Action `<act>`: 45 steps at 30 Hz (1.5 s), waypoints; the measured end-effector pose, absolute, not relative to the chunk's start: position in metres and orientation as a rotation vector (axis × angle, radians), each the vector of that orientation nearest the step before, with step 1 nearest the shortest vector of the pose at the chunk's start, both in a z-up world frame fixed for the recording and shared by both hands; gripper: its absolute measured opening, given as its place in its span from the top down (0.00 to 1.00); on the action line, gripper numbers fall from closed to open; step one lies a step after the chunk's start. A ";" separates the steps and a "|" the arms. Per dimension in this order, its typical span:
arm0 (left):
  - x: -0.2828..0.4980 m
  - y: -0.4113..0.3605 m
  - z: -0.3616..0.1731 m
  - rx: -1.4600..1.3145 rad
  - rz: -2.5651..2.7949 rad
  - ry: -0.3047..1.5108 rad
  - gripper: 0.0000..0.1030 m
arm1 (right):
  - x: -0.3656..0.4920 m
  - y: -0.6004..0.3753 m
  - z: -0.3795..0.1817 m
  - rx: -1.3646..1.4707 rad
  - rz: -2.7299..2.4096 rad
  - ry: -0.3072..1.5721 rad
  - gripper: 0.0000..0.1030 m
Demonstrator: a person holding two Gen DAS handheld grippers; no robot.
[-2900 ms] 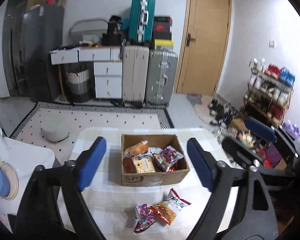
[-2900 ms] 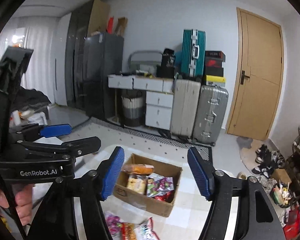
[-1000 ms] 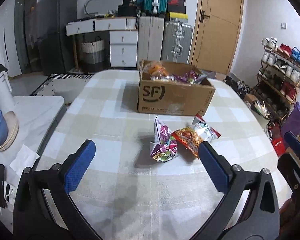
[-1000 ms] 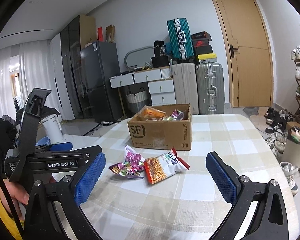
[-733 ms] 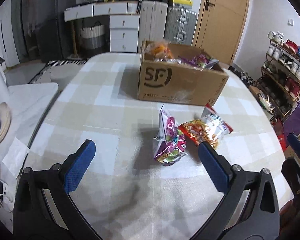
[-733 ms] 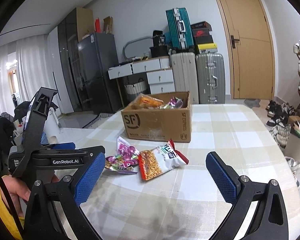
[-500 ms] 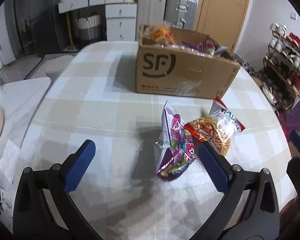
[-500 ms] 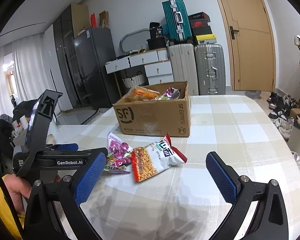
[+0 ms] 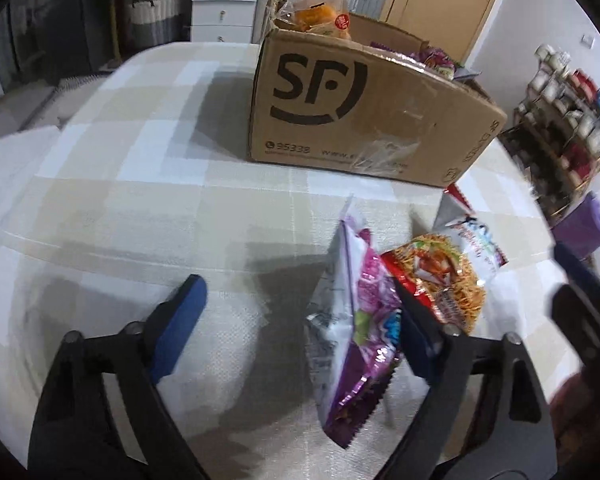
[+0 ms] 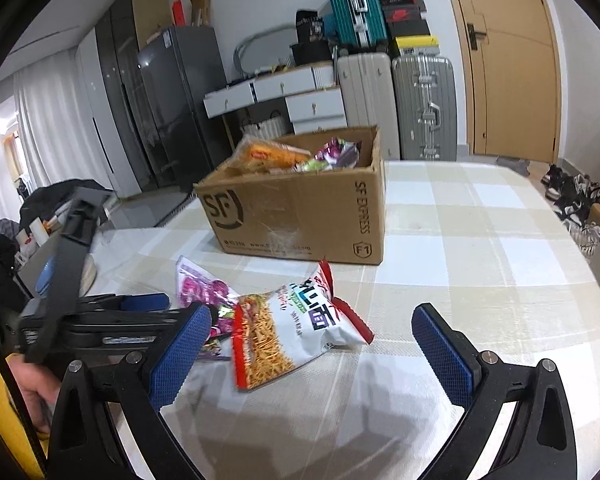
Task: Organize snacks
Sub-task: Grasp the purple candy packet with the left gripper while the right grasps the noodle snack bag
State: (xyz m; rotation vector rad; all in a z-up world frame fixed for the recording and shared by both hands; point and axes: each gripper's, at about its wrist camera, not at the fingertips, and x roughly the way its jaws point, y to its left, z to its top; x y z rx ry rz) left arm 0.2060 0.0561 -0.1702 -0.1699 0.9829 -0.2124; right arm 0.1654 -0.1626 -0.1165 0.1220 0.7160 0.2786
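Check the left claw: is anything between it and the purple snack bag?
Nothing visible. The open left claw already has the purple snack bag between its fingers, against the right one. The noodle bag lies just beyond that finger, beside it, not blocking.
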 end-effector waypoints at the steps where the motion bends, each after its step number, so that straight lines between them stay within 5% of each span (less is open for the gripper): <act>1: 0.204 0.056 -0.170 -0.179 -0.231 0.982 0.28 | 0.170 -0.162 -0.119 0.125 0.286 0.729 0.01; 5: 0.201 0.056 -0.167 -0.200 -0.323 0.962 0.69 | 0.188 -0.159 -0.132 0.134 0.307 0.790 0.01; 31: 0.153 0.103 -0.135 -0.263 -0.263 0.892 0.72 | 0.220 -0.108 -0.161 -0.191 0.358 0.908 0.02; 33: 0.148 0.103 -0.130 -0.265 -0.265 0.886 0.72 | 0.223 -0.109 -0.164 -0.188 0.354 0.919 0.09; 35: 0.143 0.103 -0.125 -0.258 -0.263 0.877 0.72 | 0.227 -0.112 -0.167 -0.173 0.349 0.940 0.41; 36: 0.141 0.103 -0.123 -0.257 -0.261 0.873 0.72 | 0.229 -0.114 -0.170 -0.139 0.368 0.966 0.49; 45: 0.116 0.105 -0.108 -0.251 -0.257 0.850 0.72 | 0.217 -0.129 -0.154 0.010 0.433 0.934 0.59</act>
